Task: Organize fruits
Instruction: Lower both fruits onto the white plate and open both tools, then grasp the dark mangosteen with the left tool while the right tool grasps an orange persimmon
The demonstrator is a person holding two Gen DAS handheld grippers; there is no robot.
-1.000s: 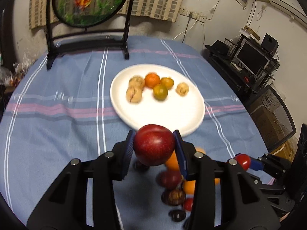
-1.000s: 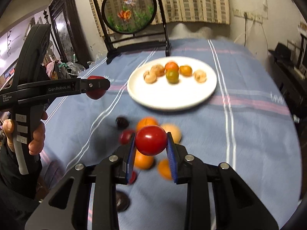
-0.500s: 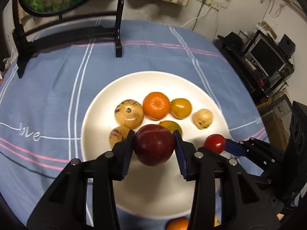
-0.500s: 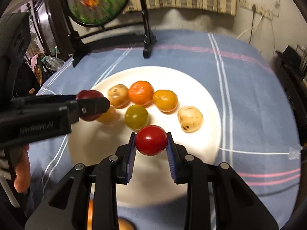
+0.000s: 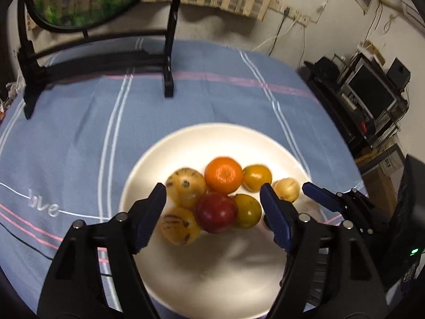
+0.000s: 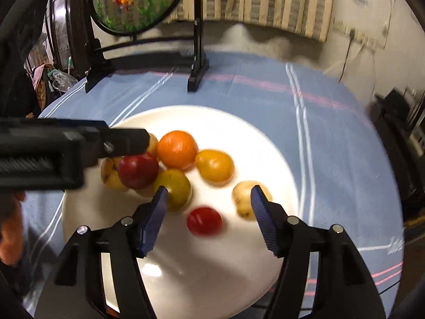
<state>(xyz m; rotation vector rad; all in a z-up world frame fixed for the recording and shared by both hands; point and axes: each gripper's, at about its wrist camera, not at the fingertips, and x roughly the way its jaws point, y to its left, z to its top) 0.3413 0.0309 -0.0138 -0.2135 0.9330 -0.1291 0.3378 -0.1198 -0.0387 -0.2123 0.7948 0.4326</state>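
The left hand-held gripper (image 5: 212, 203) has just been opening its jaws, and they stand wide apart now. The dark red fruit (image 5: 216, 215) lies between them on the white plate (image 5: 202, 143), and the blue pads do not touch it. This fruit leans against its neighbours: a striped yellow fruit (image 5: 179, 226) to its left, a green-yellow one (image 5: 248, 211) to its right, and just beyond it a second striped yellow fruit (image 5: 186, 187) and an orange mandarin (image 5: 224, 175). Further to the right are a yellow-orange fruit (image 5: 257, 177) and a small pale fruit (image 5: 287, 189), which is next to the right finger.

The right hand-held gripper (image 6: 208, 202) has also just been opening, and its jaws are well apart. The small red tomato (image 6: 204, 221) lies on the plate between the fingers, free of both pads; its outline is blurred. The pale fruit sits just beside the right finger, partly behind it, and the green-yellow fruit just beyond the left finger.

Beyond the plate, the desk carries a blue tablecloth (image 5: 79, 138) with white and pink stripes. At its far edge stands a black frame (image 5: 168, 53) with a round picture (image 6: 138, 0) of an orange fish among green plants. Behind it hangs a striped curtain (image 6: 265, 2).
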